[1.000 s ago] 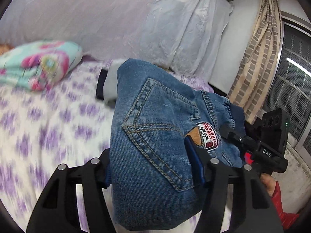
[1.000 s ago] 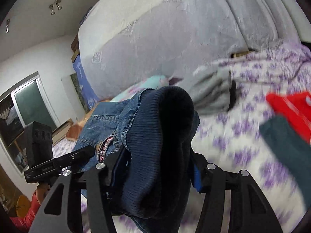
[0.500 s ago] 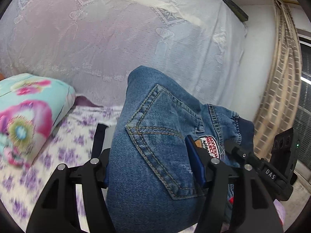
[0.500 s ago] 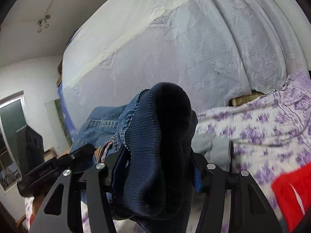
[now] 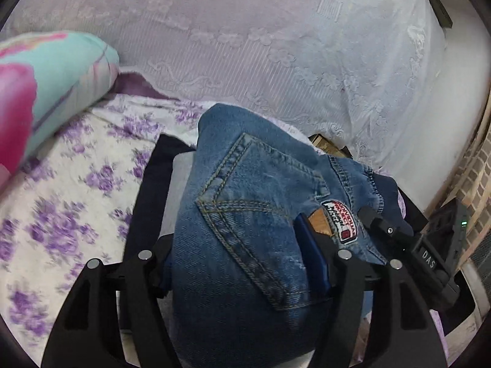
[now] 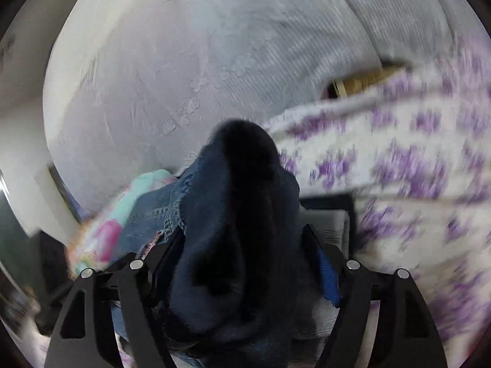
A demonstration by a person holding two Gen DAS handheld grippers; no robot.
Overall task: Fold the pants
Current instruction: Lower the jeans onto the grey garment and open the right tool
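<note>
The blue denim pants (image 5: 245,233) with a back pocket and a red-white patch fill the middle of the left wrist view. My left gripper (image 5: 242,263) is shut on the denim near the pocket. In the right wrist view my right gripper (image 6: 245,263) is shut on the pants' dark ribbed waistband (image 6: 245,214), with denim (image 6: 159,211) trailing off to the left. The right gripper's body (image 5: 429,245) shows at the right of the left wrist view, holding the same waist end. The pants hang above a grey and black folded garment (image 5: 172,190).
The bed has a white sheet with purple flowers (image 5: 61,184) and the sheet also shows in the right wrist view (image 6: 414,168). A turquoise and pink pillow (image 5: 46,86) lies at the left. A white lace cover (image 5: 276,46) stands behind. A brick-patterned curtain (image 5: 478,168) hangs at the right.
Both grippers have swung down and forward with the pants, from facing the lace cover to hanging over the grey and black garment. Both grips are unchanged.
</note>
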